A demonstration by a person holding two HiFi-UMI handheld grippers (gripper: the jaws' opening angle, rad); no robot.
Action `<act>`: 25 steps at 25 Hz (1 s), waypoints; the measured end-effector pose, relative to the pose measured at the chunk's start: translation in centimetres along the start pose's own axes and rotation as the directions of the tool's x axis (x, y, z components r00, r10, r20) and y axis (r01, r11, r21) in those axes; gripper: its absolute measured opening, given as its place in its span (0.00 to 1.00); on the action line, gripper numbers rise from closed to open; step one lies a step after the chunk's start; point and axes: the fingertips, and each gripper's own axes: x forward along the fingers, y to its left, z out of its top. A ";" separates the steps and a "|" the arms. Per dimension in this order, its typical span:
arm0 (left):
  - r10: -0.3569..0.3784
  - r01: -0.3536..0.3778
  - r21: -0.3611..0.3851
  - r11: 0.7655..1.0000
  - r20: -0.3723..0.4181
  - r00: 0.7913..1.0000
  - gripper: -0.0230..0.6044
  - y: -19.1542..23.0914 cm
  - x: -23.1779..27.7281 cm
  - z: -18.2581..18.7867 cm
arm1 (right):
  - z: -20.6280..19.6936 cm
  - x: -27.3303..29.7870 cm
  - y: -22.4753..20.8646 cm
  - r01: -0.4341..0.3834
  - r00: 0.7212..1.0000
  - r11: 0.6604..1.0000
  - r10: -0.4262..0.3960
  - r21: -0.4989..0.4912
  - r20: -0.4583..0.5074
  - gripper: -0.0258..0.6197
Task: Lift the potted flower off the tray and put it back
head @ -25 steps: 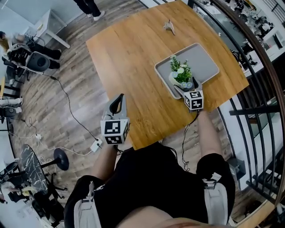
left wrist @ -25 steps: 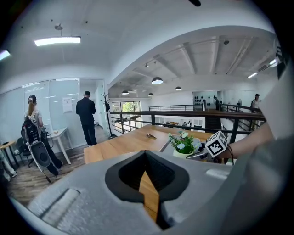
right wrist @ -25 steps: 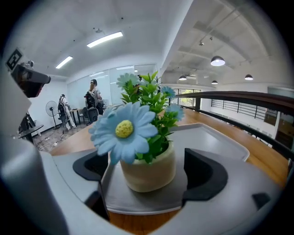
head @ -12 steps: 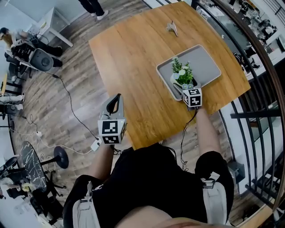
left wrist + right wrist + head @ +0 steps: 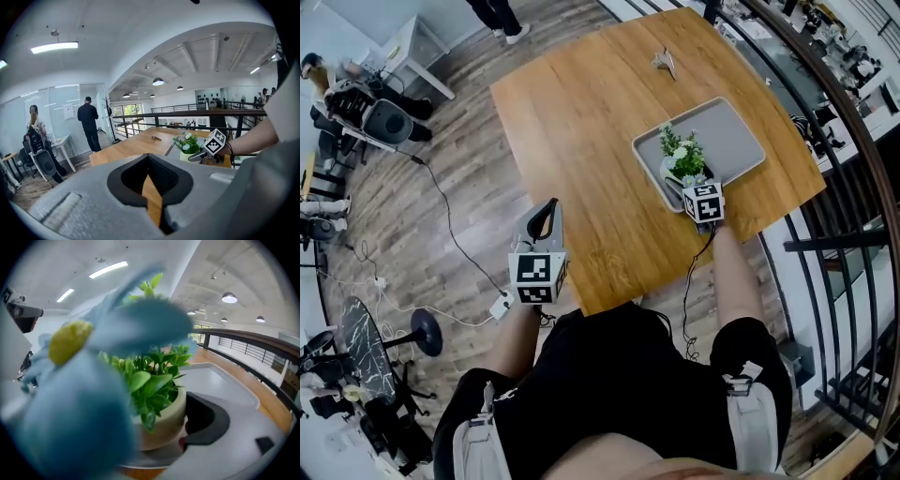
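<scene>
Though half hidden by blurred blue petals (image 5: 70, 427), right tongs (image 5: 682, 186) clamped on potted flower (image 5: 161, 416); left tongs (image 5: 549, 206) together

1. I see a black short-sleeved top (image 5: 619, 375) worn over pale grey trousers (image 5: 475, 442).
2. A thin dark band (image 5: 229, 149) circles the right wrist.
3. The grey plastic left gripper (image 5: 549, 208) and right gripper (image 5: 680, 186) each carry a white cube with black square markers (image 5: 534, 277).
4. A thin black cable (image 5: 687, 286) trails from the right one.

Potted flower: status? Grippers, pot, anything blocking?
Left gripper shut, empty, at the table edge. Right gripper around the potted flower, one jaw touching; other hidden by a bloom. Flower in the tray. Nothing blocking it.
</scene>
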 end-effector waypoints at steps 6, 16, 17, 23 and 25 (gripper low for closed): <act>-0.013 0.013 -0.016 1.000 0.029 1.000 0.06 0.2 -0.6 0.4 | 1.6 -1.5 0.7 0.069 0.998 0.997 -0.068 -0.032 0.016 0.80; -0.063 0.066 -0.036 0.997 0.089 0.994 0.06 0.2 -1.1 0.5 | 7.8 -7.4 1.8 0.197 0.968 0.980 -0.193 -0.011 0.164 0.80; -0.070 0.074 -0.039 0.996 0.096 0.993 0.06 0.1 -1.0 0.6 | 8.7 -8.1 2.1 0.208 0.962 0.978 -0.203 -0.005 0.184 0.80; -0.128 0.134 -0.035 0.990 0.140 0.982 0.06 -0.6 -0.8 1.7 | 13.8 -13.5 3.3 0.298 0.915 0.955 -0.289 0.014 0.281 0.80; -0.147 0.154 -0.034 0.987 0.154 0.977 0.06 -0.7 -0.8 2.0 | 15.6 -15.8 4.1 0.333 0.890 0.942 -0.325 0.029 0.321 0.80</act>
